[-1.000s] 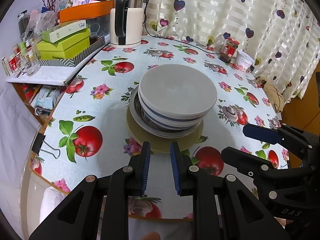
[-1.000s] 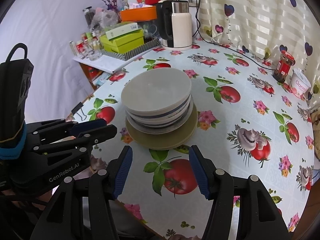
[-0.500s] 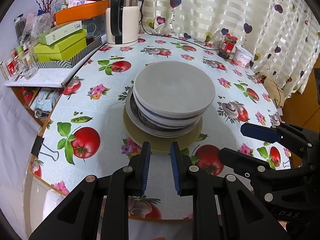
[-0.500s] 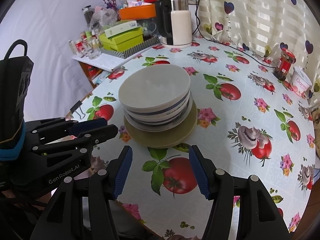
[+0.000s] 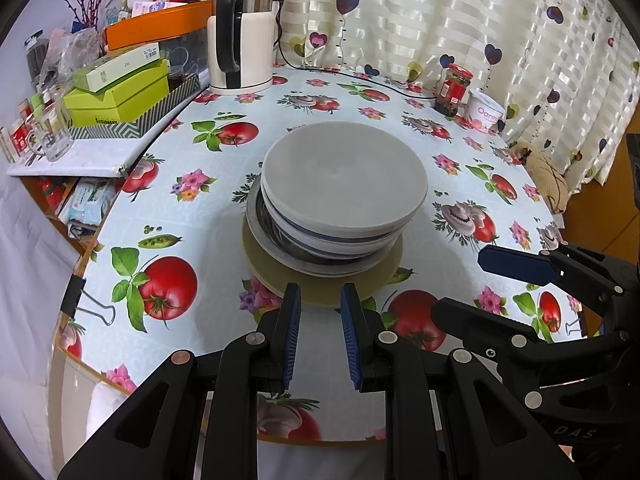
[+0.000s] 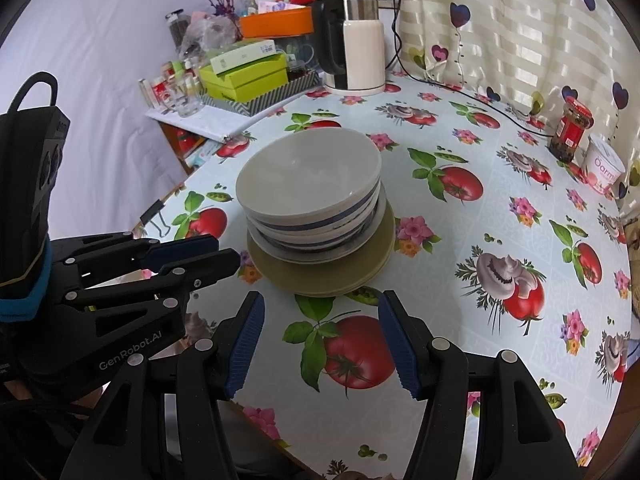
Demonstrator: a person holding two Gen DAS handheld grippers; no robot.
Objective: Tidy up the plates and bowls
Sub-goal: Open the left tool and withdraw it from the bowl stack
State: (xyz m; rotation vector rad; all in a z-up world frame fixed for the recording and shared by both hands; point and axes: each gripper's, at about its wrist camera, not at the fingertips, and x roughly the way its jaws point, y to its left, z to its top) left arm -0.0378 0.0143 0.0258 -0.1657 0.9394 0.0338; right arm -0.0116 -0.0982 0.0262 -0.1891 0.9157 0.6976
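Both tools hang empty over the near edge of the counter: our left tool has its blue pads a narrow gap apart with nothing between them, and our right tool stands wider, also released. Just beyond the left tool's tips sits the stack, all in one pile near the counter's middle: a tan plate at the bottom, a grey plate on it, then striped bowls nested with a plain bowl on top. The pile looks already gathered, so we judge the step in hand is either a last tidy or lifting the stack away. If we move it, we should take the tan plate's rim from two opposite sides, one tool each, with the pads biting flat on the rim and not on the bowls, which seem to sit slightly off-centre and could slide. We would widen the left tool first, since its gap looks tight for a rim approached at this downward slant. Lift level and slowly; the oilcloth looks slick. The kettle and jar stand well apart.
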